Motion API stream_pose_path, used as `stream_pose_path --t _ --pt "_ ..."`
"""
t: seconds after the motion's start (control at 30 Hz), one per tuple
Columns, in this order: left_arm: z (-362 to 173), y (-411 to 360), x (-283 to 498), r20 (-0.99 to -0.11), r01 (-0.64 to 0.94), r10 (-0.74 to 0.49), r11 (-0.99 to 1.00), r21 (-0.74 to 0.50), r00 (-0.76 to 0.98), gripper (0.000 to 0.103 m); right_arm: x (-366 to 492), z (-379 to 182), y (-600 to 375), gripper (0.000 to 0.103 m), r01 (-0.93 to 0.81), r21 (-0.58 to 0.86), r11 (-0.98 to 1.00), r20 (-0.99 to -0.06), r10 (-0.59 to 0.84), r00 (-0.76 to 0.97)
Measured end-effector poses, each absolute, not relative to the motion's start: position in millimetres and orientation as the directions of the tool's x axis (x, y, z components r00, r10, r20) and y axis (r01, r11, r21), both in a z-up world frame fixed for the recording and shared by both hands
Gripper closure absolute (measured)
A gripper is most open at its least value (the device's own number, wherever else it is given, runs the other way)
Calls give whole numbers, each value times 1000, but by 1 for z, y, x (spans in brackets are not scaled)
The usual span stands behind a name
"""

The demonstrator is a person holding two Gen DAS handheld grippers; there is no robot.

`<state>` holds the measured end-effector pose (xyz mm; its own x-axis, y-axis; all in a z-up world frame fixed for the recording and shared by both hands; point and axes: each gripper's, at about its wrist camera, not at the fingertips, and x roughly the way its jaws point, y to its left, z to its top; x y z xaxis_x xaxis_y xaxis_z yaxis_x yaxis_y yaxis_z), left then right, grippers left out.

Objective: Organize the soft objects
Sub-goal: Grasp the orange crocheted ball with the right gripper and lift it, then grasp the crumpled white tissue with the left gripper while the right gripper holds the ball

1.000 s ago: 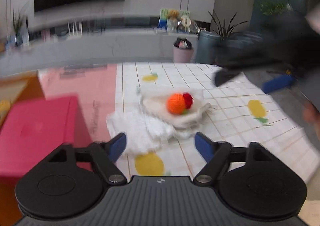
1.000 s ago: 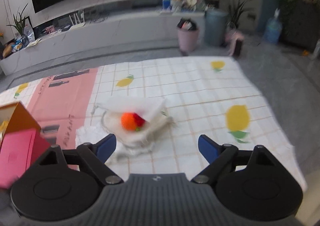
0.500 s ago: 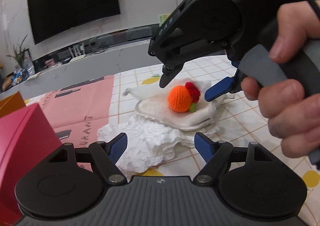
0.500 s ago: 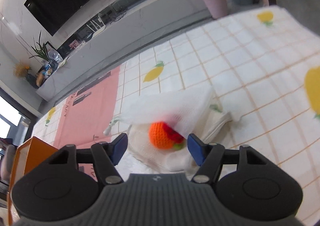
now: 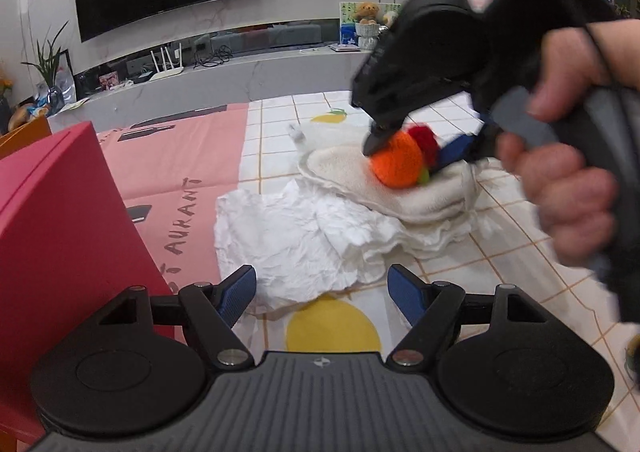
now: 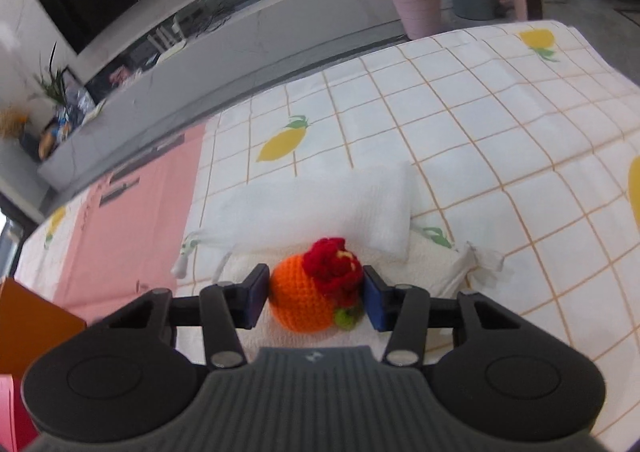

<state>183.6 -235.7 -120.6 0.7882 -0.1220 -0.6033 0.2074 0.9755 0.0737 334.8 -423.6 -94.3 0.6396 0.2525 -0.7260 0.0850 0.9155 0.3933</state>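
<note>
Both pads touching crocheted orange [image 6: 308, 300] | right gripper [image 6: 314, 298] closing

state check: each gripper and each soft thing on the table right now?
left gripper: open, nothing between its jaws, above the edge of the white paper.
right gripper: jaws closing, pads against both sides of the crochet ball.
crochet ball: orange with a red flower, resting on the cream cloth.
cream cloth: folded, lying partly on the white paper.
white paper: crumpled, spread flat on the tablecloth.
red box: at the left, contents not visible.
</note>
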Motion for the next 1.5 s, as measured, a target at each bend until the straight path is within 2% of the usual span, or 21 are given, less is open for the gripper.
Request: stream_pose_path --t 0.3,0.4,0.5,0.63,0.73,0.97,1.1,1.2,1.4,1.5 --pt "-121 -231 179 -616 224 -147 974 48 774 15 291 -77 -432 55 32 352 936 -790 279 546" --pt "-124 -234 170 -610 240 -141 967 83 780 15 279 -74 -428 55 -3 303 953 -806 258 532" --pt "-126 -237 163 -604 241 -130 965 107 787 15 259 -78 -425 55 -39 217 975 -842 207 498" --pt "-125 -230 167 -634 226 -163 974 19 756 14 241 -90 -427 55 -131 45 990 -880 101 464" --pt "-125 -232 167 -639 229 -158 973 30 753 14 248 -102 -443 55 -65 53 996 -898 76 433" --pt "-126 -239 169 -632 250 -164 967 48 757 14 254 -105 -438 54 -103 -12 995 -890 36 454" --pt "-126 -244 175 -633 211 -133 976 50 763 14 259 -106 -447 54 -85 19 996 -888 56 457" --pt "-127 -250 178 -612 144 -59 985 91 788 13 261 -106 -449 54 -73 15 997 -886 47 462" --pt "-128 -287 180 -547 209 8 919 335 837 13 261 -108 -455 54 -69 29 997 -879 58 474" --pt "-129 -301 187 -531 232 23 883 408 847 13 260 -108 -461 54 -61 30 998 -876 56 479"
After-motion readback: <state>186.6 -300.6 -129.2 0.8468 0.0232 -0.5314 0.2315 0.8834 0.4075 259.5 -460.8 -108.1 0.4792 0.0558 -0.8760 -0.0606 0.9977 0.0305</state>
